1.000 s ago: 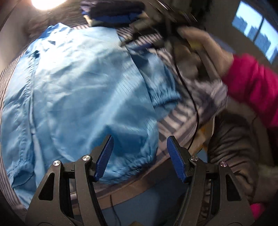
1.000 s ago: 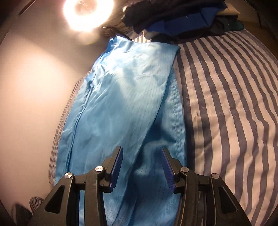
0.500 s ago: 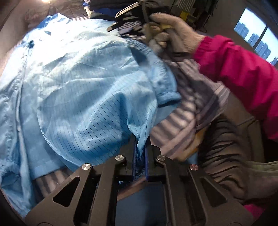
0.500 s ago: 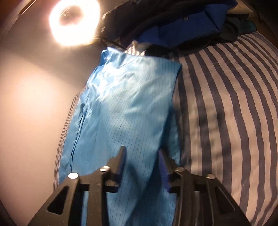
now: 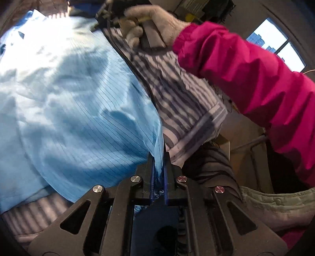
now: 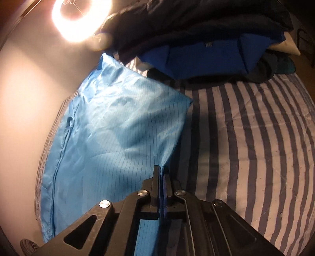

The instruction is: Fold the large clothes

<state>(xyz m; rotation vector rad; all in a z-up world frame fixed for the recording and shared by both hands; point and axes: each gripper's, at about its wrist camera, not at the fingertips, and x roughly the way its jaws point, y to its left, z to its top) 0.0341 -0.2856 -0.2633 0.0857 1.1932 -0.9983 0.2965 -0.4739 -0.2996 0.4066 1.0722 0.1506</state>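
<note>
A large light-blue garment (image 5: 74,110) with thin dark lines lies spread on a striped bed cover (image 5: 183,102). My left gripper (image 5: 159,157) is shut on the garment's near edge, and the cloth rises into the jaws. In the right wrist view the same garment (image 6: 118,126) lies along the bed's left side. My right gripper (image 6: 161,173) is shut on its right edge. The right gripper also shows in the left wrist view (image 5: 110,15), held by a gloved hand with a pink sleeve (image 5: 246,70).
A pile of dark and royal-blue clothes (image 6: 206,43) lies at the head of the bed. A bright ring lamp (image 6: 78,17) shines by the pale wall (image 6: 23,98) on the left. The striped cover (image 6: 256,137) stretches to the right. A window (image 5: 275,45) is far right.
Both grippers were open above the garment a second ago. The left one shut on the near edge first, then the right one shut on the right edge; the cloth is now lifted.
</note>
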